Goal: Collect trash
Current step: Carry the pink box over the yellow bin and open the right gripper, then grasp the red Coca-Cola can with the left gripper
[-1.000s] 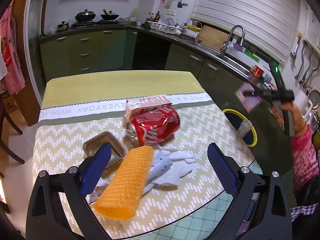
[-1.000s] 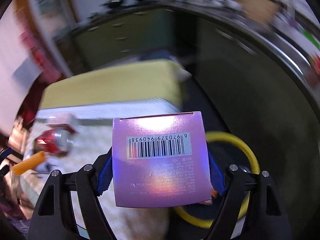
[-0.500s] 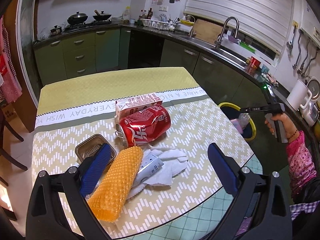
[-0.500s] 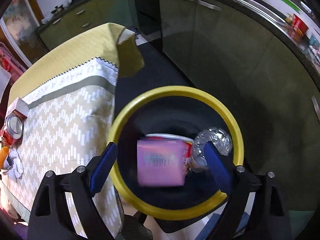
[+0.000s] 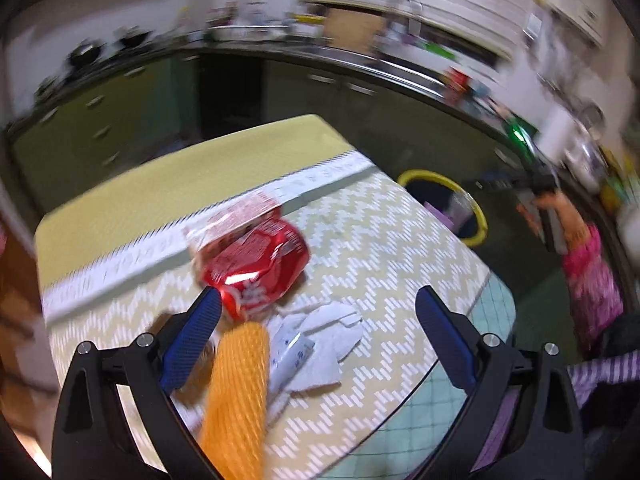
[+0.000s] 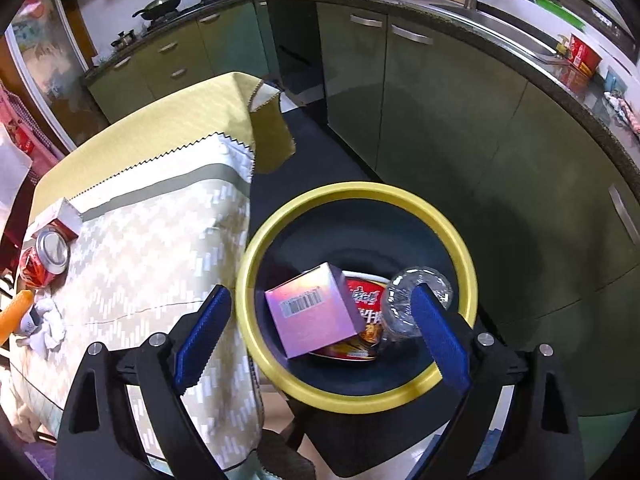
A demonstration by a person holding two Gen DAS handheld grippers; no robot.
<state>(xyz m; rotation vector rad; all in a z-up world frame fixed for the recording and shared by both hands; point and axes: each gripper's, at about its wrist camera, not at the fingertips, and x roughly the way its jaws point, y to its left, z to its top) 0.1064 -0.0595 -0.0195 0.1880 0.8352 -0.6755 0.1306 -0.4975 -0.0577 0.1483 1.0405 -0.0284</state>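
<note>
The right tool (image 6: 320, 328) was seen above the yellow-rimmed bin (image 6: 256, 264) at the lower centre of the right wrist frame, its jaws opening with nothing pressed between the blue pads. Inside the bin a pink box (image 6: 316, 316) with a barcode was found lying tilted on a red noodle cup (image 6: 366, 308), and a crushed clear bottle (image 6: 404, 300) was lodged just beside them toward the right.

The left tool (image 5: 316, 332) was held released over the desk (image 5: 380, 240), nothing being gripped. Near its left pad, in the lower middle of that blurred frame, an orange mesh sleeve (image 5: 238, 392) was seen beside crumpled white tissue (image 5: 324, 340); above them a red can (image 5: 256, 268) lay on its side, apparently touching a small carton (image 5: 236, 216). The bin showed at the right, past the desk edge.
</note>
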